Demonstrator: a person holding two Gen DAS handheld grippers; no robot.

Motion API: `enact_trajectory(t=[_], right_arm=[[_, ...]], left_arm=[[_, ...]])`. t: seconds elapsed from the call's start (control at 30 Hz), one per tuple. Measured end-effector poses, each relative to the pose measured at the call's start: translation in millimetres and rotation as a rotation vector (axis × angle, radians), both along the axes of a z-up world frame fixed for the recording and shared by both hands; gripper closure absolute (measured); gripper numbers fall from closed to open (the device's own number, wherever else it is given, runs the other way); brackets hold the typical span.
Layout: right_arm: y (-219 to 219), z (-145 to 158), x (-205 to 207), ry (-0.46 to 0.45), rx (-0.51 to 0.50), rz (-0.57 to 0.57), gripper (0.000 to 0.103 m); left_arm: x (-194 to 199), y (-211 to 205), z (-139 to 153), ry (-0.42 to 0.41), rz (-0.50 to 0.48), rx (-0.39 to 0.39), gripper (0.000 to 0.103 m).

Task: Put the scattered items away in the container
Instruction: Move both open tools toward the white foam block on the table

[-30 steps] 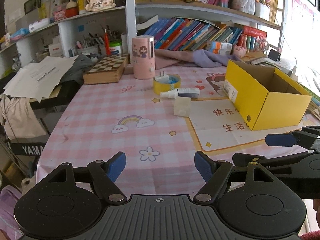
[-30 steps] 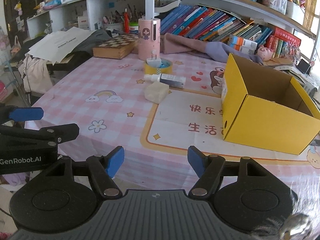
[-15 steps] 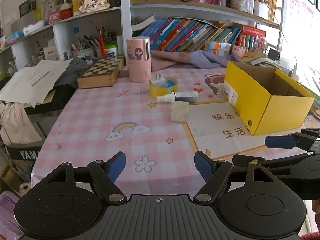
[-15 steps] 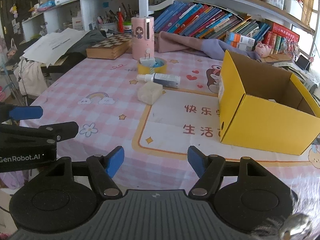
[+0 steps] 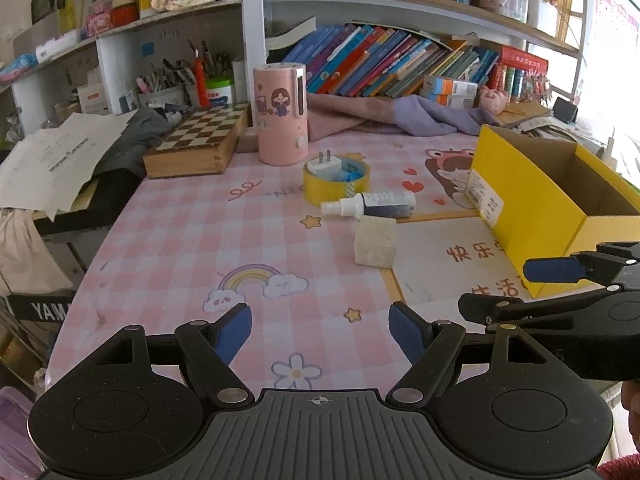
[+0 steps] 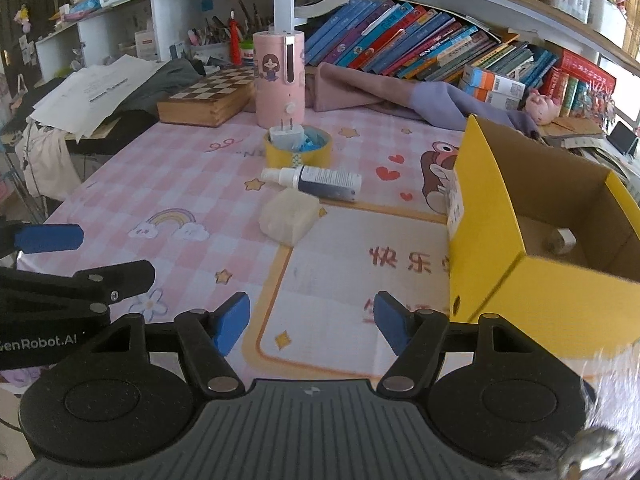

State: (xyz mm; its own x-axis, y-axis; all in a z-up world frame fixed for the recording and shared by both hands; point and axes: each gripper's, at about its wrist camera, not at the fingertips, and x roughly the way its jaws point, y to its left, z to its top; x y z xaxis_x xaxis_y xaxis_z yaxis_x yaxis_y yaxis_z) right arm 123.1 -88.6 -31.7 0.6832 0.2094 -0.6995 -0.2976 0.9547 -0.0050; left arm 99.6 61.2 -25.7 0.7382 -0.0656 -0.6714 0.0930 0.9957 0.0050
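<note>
An open yellow box [image 5: 536, 204] [image 6: 532, 292] stands at the right of the pink checked table, with a small roll [image 6: 562, 240] lying inside it. Left of it lie a pale cream block [image 5: 375, 242] [image 6: 289, 220], a dark spray bottle [image 5: 370, 205] [image 6: 316, 179] on its side, and a yellow tape roll [image 5: 336, 182] [image 6: 298, 148] with a white plug resting in it. My left gripper [image 5: 320, 332] and right gripper [image 6: 312, 322] hover over the near table edge, both open and holding nothing, well short of the items.
A pink cylinder [image 5: 281, 114] and a wooden chessboard box [image 5: 198, 142] stand behind the items. Purple cloth [image 5: 384, 118] and bookshelves line the back. Papers and dark clothing [image 5: 64, 152] pile at the left. My right gripper's fingers [image 5: 554, 270] show at the left wrist view's right edge.
Both grippers have moved forward over the table, so the items and the yellow box appear closer and larger. Jaw widths look unchanged.
</note>
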Motion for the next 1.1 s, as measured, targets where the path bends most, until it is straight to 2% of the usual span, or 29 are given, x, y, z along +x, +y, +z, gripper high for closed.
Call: enact_trajectory(t=[0.7,1.1], right_arm=[[-0.1,-3.1,77.0,0.026,0.008,-0.029,0.037],[-8.1,-1.3,121.1,0.052,0.035,-0.018,0.037]], left_arm=[[62.4,-3.8,-20.7,0.075,-0.022,-0.032,0.025],[97.4,-24.7,-35.1,0.099,-0.09,-0.006,0.025]])
